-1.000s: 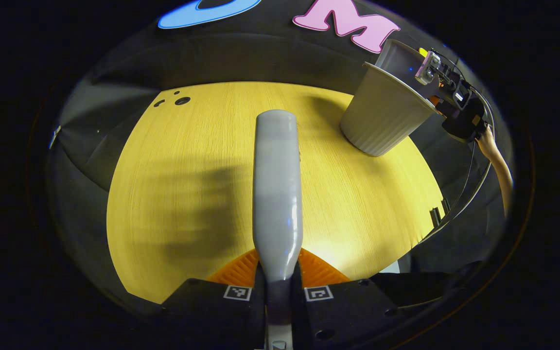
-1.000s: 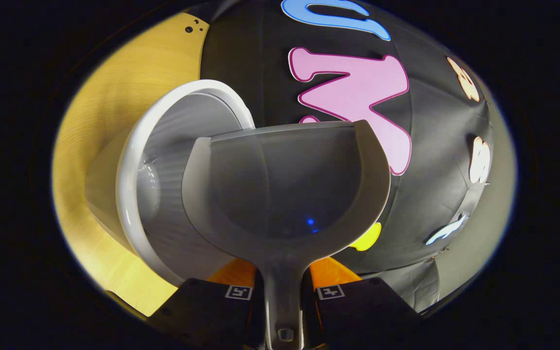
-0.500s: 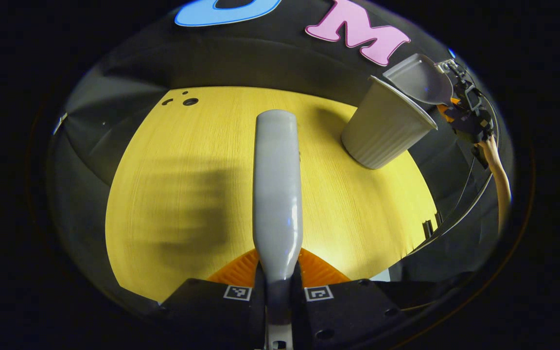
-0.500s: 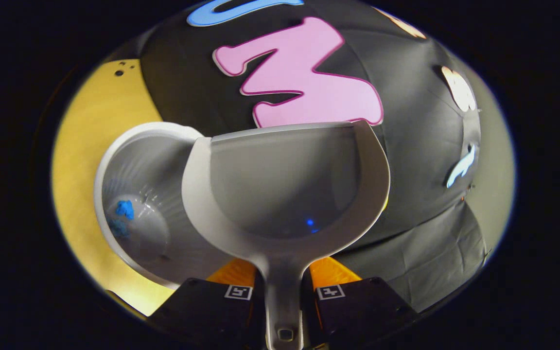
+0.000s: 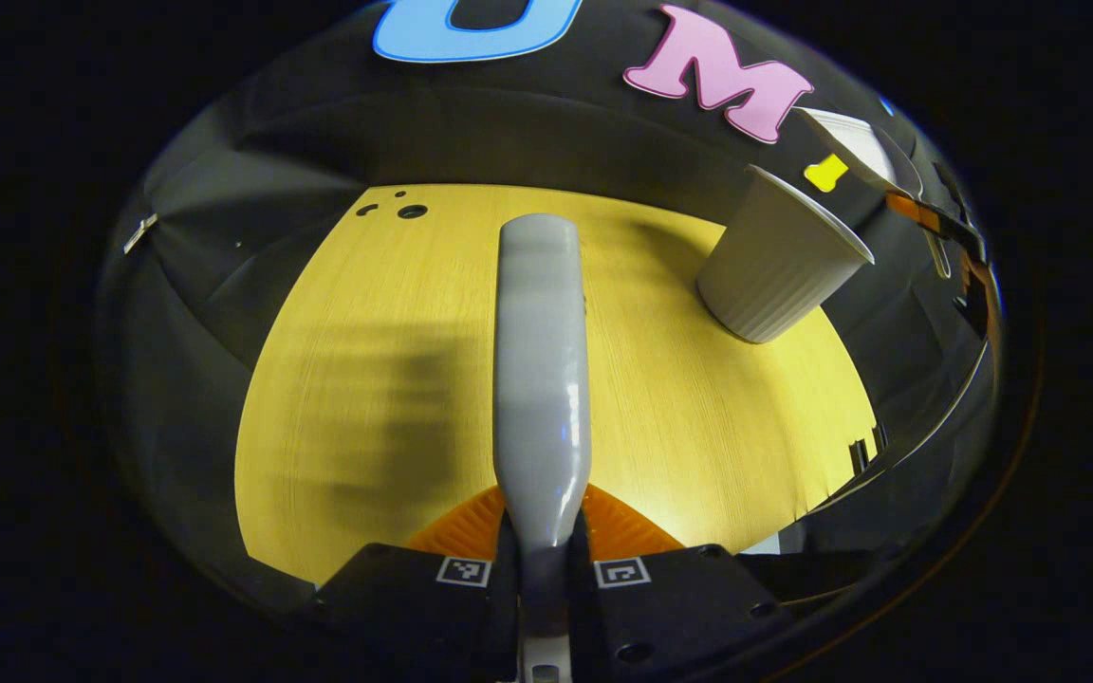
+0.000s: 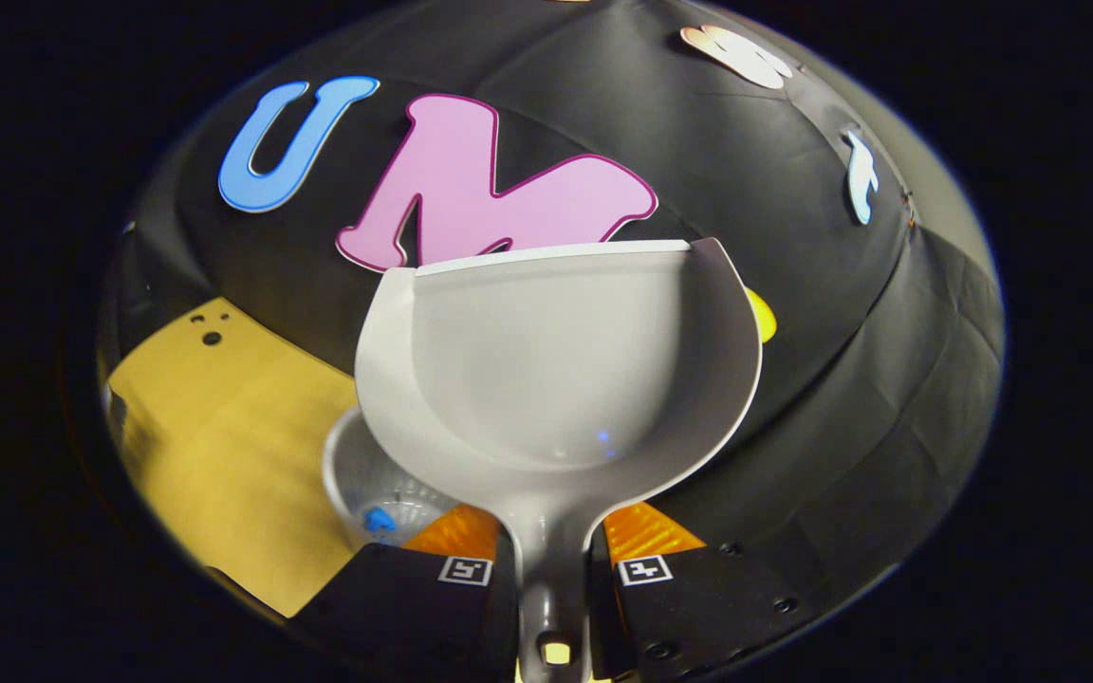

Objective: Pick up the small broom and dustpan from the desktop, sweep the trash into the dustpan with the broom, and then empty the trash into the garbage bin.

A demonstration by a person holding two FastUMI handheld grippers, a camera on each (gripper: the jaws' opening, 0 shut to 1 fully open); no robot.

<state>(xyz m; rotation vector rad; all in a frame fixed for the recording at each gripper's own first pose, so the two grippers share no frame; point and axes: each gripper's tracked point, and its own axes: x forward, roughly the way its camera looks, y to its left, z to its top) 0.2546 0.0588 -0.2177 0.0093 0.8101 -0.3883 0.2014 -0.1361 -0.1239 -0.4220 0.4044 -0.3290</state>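
My left gripper [image 5: 544, 560] is shut on the grey broom handle [image 5: 541, 379], which points forward above the yellow desktop [image 5: 385, 379]. The white ribbed garbage bin [image 5: 779, 261] stands at the desk's far right. In the right gripper view, my right gripper [image 6: 551, 569] is shut on the stem of the grey dustpan [image 6: 556, 370], whose pan holds nothing and is lifted above the bin [image 6: 366, 474]. Blue trash [image 6: 378, 519] lies in the bin's bottom. In the left gripper view the dustpan [image 5: 860, 152] and right gripper [image 5: 935, 223] hover above and behind the bin.
The desk has small holes [image 5: 411, 211] at its far left corner. Black cloth walls enclose the booth behind and beside the desk. A cable [image 5: 917, 417] hangs past the desk's right edge.
The dustpan has tipped back level and risen away from the bin, with its trash now in the bin. The left gripper with the broom has drifted slightly back.
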